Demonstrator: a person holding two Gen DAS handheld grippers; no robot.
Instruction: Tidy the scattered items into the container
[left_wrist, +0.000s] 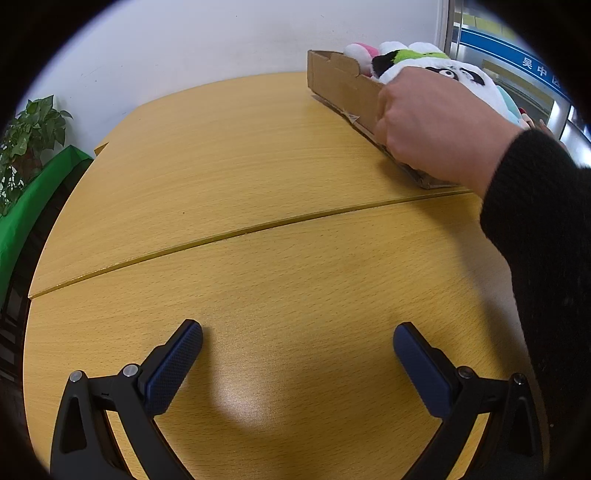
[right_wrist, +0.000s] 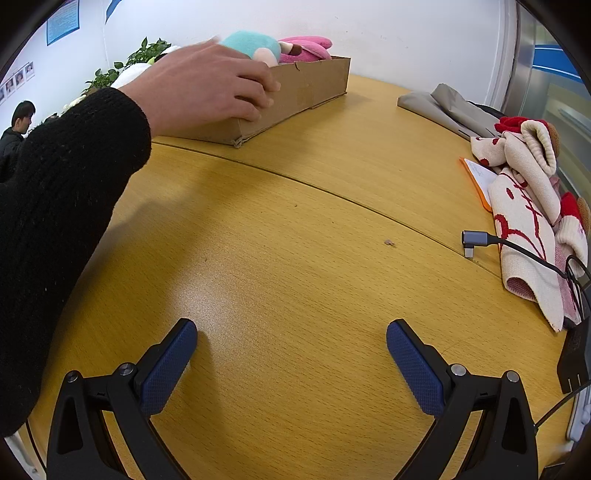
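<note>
Wood-grain surface (right_wrist: 295, 258) lies bare under both claws: left claw (left_wrist: 297, 365) and right claw (right_wrist: 291, 362) each spread wide, holding nothing. A bare hand (right_wrist: 207, 81) in a black sleeve grips the cardboard box (right_wrist: 310, 88), blocking its near wall. Inside sit plush toys: panda (left_wrist: 458, 74), teal (right_wrist: 251, 44), pink (right_wrist: 306, 48). Rightward, knitted cloth (right_wrist: 524, 206) and one cable plug (right_wrist: 474, 240).

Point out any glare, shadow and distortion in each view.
Left wrist view: pale glare on the table between the open left tool; table seam bows from fisheye. Right wrist view: the hand is slightly blurred; the sleeve shadows the wood.
</note>
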